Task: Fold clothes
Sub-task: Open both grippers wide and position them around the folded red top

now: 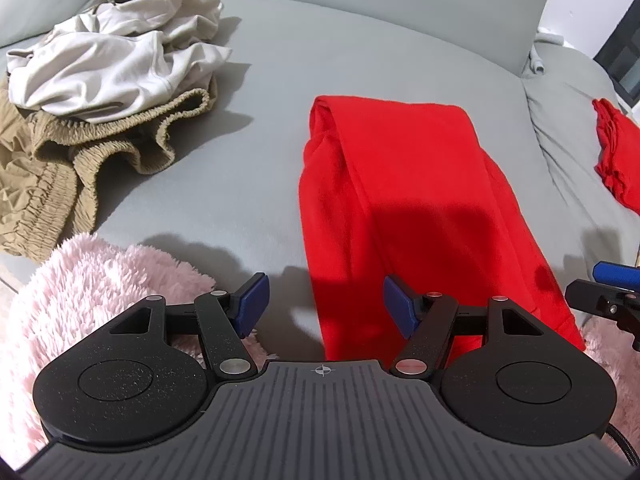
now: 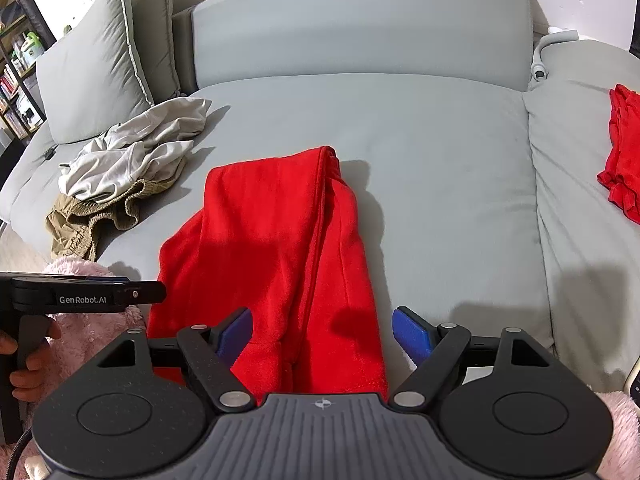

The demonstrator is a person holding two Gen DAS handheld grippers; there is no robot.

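A red garment (image 1: 404,208) lies folded lengthwise on the grey sofa seat (image 1: 280,80), running from the front edge toward the backrest; it also shows in the right wrist view (image 2: 276,248). My left gripper (image 1: 324,308) is open and empty, hovering over the garment's near left edge. My right gripper (image 2: 322,334) is open and empty above the garment's near end. The right gripper's tip shows at the right of the left wrist view (image 1: 600,292), and the left gripper shows at the left of the right wrist view (image 2: 84,298).
A pile of white (image 1: 116,56) and khaki clothes (image 1: 68,160) lies at the seat's left. Another red garment (image 1: 616,152) lies on the right cushion. A pink fluffy blanket (image 1: 80,304) covers the front edge. Pillows (image 2: 100,64) lean at the back left.
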